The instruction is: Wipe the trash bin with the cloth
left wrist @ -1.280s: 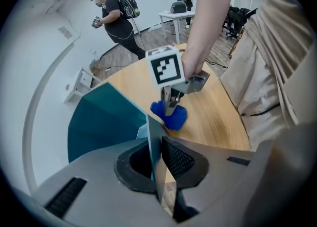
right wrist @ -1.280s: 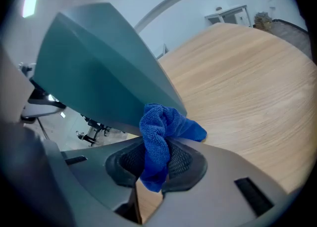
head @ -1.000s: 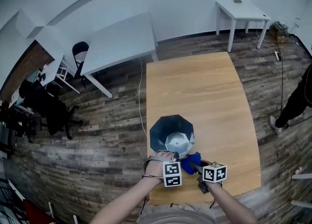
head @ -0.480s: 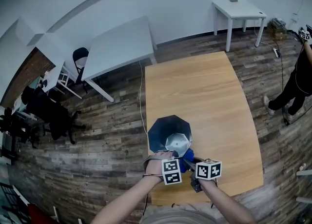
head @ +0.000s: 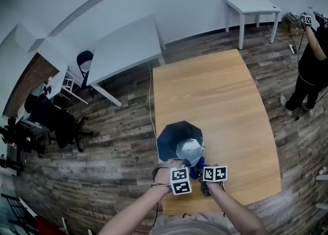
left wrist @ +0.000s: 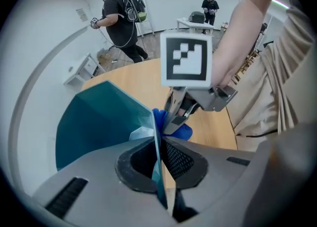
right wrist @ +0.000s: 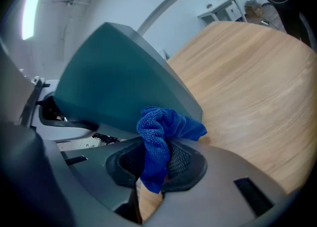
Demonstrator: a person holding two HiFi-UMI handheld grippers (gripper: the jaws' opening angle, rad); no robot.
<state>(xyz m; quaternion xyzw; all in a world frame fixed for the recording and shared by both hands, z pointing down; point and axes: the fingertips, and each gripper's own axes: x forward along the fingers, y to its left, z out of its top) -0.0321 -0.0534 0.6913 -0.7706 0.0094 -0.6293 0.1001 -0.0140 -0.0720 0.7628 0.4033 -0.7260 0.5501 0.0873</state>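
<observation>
The right hand-held gripper [head: 203, 176] hides most of the cloth [head: 195, 169] overhead.

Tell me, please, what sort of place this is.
Probably an office-like workroom or lab: a large white table, a dark office chair and a wooden table on plank flooring.

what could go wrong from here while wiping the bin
1. The left gripper, whose jaws have just closed further, pinches only the thin rim of the trash bin; a hard wipe could twist it free.
2. The bin stands close to the left edge of the table, so a shove might slide it off.
3. The right gripper holds just a bunch of the cloth; rubbing may drag it out.
</observation>
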